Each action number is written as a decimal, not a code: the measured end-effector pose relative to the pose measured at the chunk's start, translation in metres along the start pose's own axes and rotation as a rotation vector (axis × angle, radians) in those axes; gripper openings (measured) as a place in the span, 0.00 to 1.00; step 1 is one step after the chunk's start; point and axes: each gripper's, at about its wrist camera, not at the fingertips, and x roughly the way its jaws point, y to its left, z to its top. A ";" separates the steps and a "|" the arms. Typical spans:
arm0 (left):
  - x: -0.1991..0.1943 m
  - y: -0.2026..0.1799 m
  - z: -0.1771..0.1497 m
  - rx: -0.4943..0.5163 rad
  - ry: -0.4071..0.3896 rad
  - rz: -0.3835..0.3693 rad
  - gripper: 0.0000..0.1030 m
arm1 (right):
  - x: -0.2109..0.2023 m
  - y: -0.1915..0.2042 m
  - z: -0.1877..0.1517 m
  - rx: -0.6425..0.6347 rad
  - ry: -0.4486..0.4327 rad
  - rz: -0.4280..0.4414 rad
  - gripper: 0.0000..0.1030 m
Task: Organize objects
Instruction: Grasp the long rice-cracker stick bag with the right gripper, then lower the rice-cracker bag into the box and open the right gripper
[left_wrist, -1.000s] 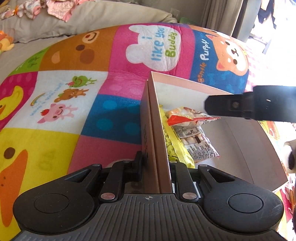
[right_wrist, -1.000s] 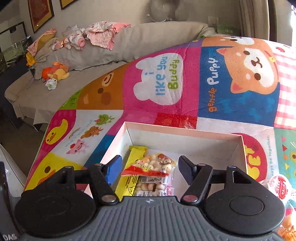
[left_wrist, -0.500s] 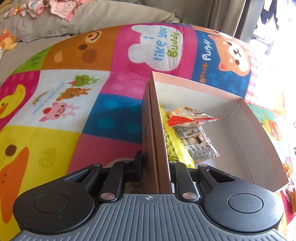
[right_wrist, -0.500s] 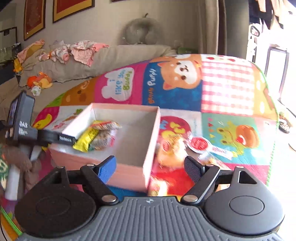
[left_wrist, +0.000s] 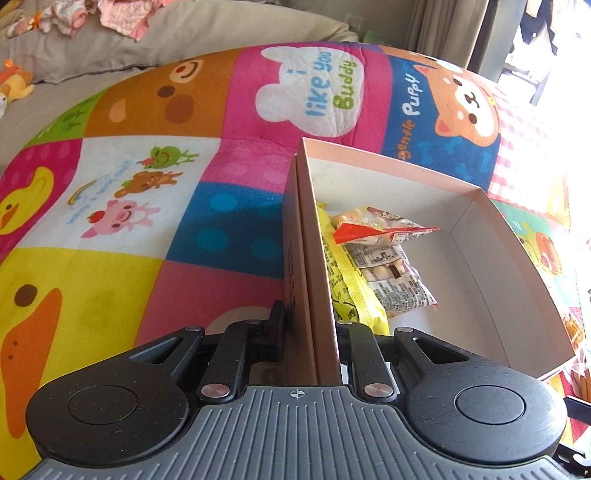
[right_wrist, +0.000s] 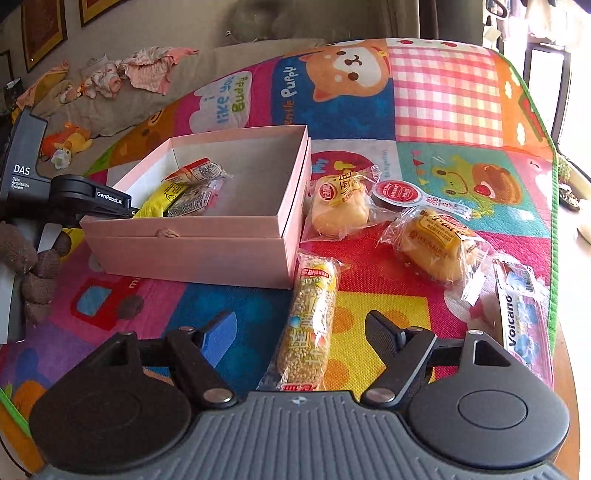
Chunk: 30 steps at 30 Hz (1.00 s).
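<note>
Over at the mat's (right_wrist: 447, 92) left edge, the pink box (right_wrist: 192, 251) wall is pinched by the left gripper (left_wrist: 310, 325), jaws nearly shut on it, prob. so it's kept from sliding. Two snack packs + a yellow bar (left_wrist: 343, 284) are already stacked inside, against that wall. Right of the box, the grain bar (right_wrist: 310, 325) is lined up lengthwise between the right gripper's (right_wrist: 301, 328) jaws, which have just been closing but aren't touching it yet. Clear wrapper, yellow/red label, looks crinkly. More snacks are left loose toward the right edge.

One box (right_wrist: 207, 242), eight snack packets (right_wrist: 308, 332).
</note>
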 end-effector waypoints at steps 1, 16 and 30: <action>0.000 0.000 0.000 0.000 0.000 0.000 0.17 | 0.005 -0.001 0.002 0.000 0.011 0.001 0.67; -0.001 -0.002 -0.001 0.004 -0.001 0.001 0.17 | -0.014 -0.014 -0.009 -0.014 0.106 0.003 0.28; -0.001 -0.001 0.000 0.008 0.001 -0.003 0.17 | -0.083 0.032 -0.008 -0.114 0.034 0.104 0.28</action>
